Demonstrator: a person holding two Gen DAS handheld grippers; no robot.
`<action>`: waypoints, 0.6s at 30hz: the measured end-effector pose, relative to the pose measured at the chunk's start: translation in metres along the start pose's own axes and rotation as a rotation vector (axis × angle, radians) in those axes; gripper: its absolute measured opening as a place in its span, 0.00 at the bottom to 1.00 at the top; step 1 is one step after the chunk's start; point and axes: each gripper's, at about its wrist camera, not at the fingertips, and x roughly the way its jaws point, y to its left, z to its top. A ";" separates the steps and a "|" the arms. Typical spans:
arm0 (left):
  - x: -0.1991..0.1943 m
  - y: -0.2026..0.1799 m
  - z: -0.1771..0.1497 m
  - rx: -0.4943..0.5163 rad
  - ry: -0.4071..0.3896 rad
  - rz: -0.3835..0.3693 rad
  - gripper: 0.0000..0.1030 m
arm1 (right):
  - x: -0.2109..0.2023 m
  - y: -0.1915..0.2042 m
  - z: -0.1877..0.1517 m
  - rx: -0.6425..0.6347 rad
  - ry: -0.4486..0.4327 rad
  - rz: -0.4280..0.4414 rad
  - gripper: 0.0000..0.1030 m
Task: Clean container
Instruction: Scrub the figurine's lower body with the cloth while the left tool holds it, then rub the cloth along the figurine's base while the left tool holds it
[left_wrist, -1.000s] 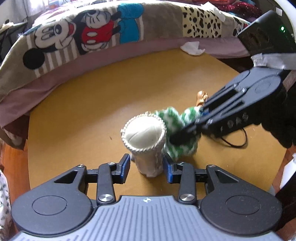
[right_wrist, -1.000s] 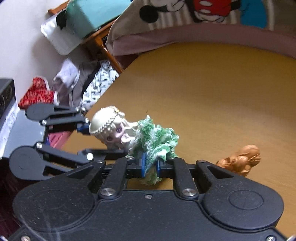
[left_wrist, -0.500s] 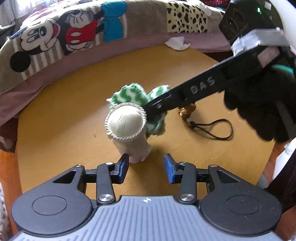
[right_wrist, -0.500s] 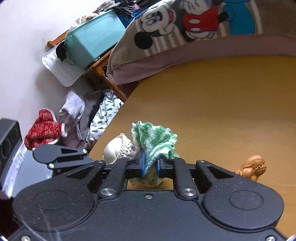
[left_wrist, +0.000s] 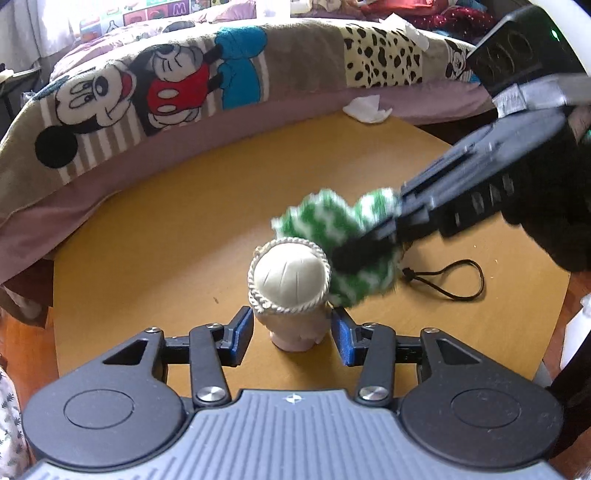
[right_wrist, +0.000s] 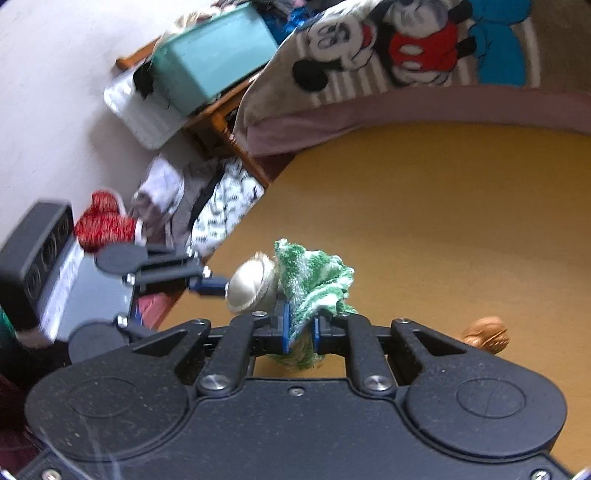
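Observation:
A small doll figurine (left_wrist: 290, 275) with cream braided hair stands upright on the round yellow table (left_wrist: 166, 229). My left gripper (left_wrist: 293, 334) has its blue pads on either side of the doll's base; the jaws are opening and a gap shows on both sides. My right gripper (right_wrist: 298, 325) is shut on a green-and-white cloth (right_wrist: 314, 273). In the left wrist view the cloth (left_wrist: 332, 225) is blurred and pressed against the right rear of the doll's head. The doll (right_wrist: 247, 288) shows just left of the cloth in the right wrist view.
A black cord loop (left_wrist: 454, 280) and a brown nut-like figure (right_wrist: 485, 330) lie right of the doll. A crumpled tissue (left_wrist: 365, 109) sits at the far table edge below a cartoon-mouse blanket (left_wrist: 166, 88). Clothes and a teal box (right_wrist: 210, 59) are off the table's left.
The left jaws have widened around the doll's base. The right gripper has swept the cloth around the doll's head, from its right side to behind it and back to the right rear.

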 end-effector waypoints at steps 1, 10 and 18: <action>0.000 0.000 0.000 0.006 -0.006 0.000 0.43 | 0.002 0.002 -0.001 -0.013 0.012 0.001 0.11; 0.001 -0.001 0.001 0.056 -0.017 -0.003 0.41 | -0.014 -0.006 0.005 0.033 -0.097 0.065 0.11; 0.001 0.005 0.002 0.054 -0.012 -0.006 0.41 | 0.007 -0.002 -0.012 -0.020 0.079 0.037 0.12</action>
